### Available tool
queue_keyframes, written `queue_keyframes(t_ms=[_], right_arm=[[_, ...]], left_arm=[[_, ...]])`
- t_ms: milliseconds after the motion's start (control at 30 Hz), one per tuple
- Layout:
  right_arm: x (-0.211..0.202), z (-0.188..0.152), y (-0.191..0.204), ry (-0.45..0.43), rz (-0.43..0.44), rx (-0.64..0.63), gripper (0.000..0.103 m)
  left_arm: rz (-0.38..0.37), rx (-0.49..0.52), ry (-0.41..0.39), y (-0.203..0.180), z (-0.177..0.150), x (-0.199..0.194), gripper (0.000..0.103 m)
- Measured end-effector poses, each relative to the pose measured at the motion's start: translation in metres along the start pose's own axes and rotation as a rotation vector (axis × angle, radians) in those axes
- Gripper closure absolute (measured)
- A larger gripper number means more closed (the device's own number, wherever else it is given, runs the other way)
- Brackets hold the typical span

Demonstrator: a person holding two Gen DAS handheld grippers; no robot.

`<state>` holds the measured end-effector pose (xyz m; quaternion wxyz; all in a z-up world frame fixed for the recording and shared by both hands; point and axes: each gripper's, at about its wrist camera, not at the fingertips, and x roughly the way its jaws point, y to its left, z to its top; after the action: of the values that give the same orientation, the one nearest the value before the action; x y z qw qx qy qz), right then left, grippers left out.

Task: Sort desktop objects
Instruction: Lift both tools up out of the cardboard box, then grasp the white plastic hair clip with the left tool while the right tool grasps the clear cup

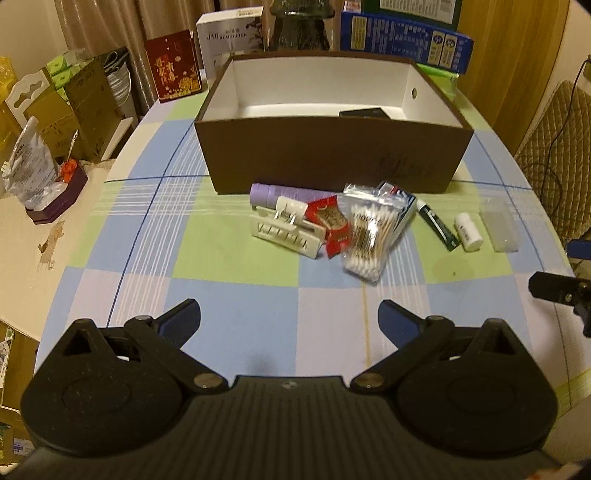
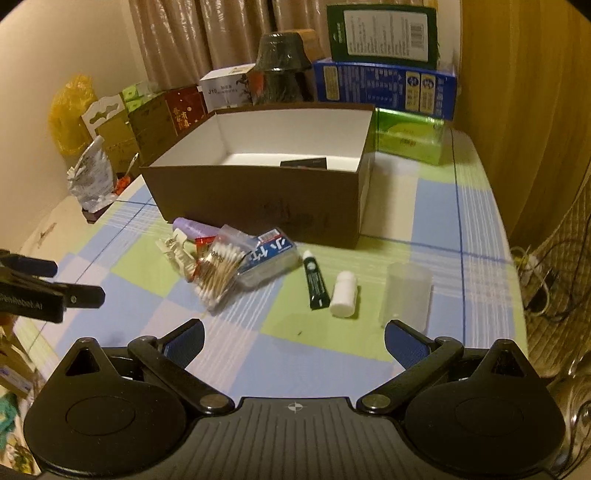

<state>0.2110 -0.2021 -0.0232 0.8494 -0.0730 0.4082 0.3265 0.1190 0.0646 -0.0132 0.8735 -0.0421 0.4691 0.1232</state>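
An open brown cardboard box (image 1: 332, 155) with a white inside stands on the surface (image 1: 236, 295), which is covered by a blue, green and white checked cloth. This box serves as the landmark. Inside it, against its near wall toward the right, lies one dark flat object (image 1: 364, 112).

Just in front of the box's near wall sits a heap of small things touching one another: a lilac tube (image 1: 266, 194) closest to the box, a cream hair clip (image 1: 284, 230) leaning over it, a red sachet (image 1: 330, 221), a clear bag of cotton swabs (image 1: 365, 236) lying across the heap, and a blue and white packet (image 2: 271, 256) under the bag's far end. Off the box's right front corner, apart from the heap, a dark green tube (image 2: 316, 282) and a small white bottle (image 2: 345, 293) lie side by side, nearly touching. Further right of them lies a clear plastic case (image 2: 406, 295).

Both tools hover over the cloth on the near side of the heap, well away from the box. The left hand-held gripper (image 1: 290, 317) has its blue-padded fingers (image 1: 183, 321) spread wide with nothing between them. The right hand-held gripper (image 2: 293, 338) is likewise spread wide and empty, its right finger close to the clear case.

Behind the box stand printed cartons: a blue one (image 1: 402, 40), a white one (image 1: 229, 35) and a red one (image 1: 173, 72).
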Motion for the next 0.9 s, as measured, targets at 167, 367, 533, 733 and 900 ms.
queue_keyframes(t_ms=[167,367,533,733,900], right_arm=[[0.010,0.002,-0.003,0.041,-0.023,0.019,0.002],[0.019,0.006,-0.010,0.052,-0.055,0.058,0.002],[0.027,0.007,-0.021,0.065,-0.095,0.109,0.002],[0.042,0.002,-0.042,0.103,-0.172,0.182,0.002],[0.052,-0.004,-0.062,0.138,-0.223,0.240,0.002]], left_arm=[[-0.013,-0.001,0.015,0.008,0.005,0.010,0.002],[-0.019,0.011,0.018,0.015,0.014,0.020,0.003],[-0.037,0.013,0.025,0.017,0.021,0.033,0.005],[-0.060,0.020,0.082,0.015,0.026,0.064,0.013],[-0.066,0.021,0.090,0.010,0.033,0.088,0.021]])
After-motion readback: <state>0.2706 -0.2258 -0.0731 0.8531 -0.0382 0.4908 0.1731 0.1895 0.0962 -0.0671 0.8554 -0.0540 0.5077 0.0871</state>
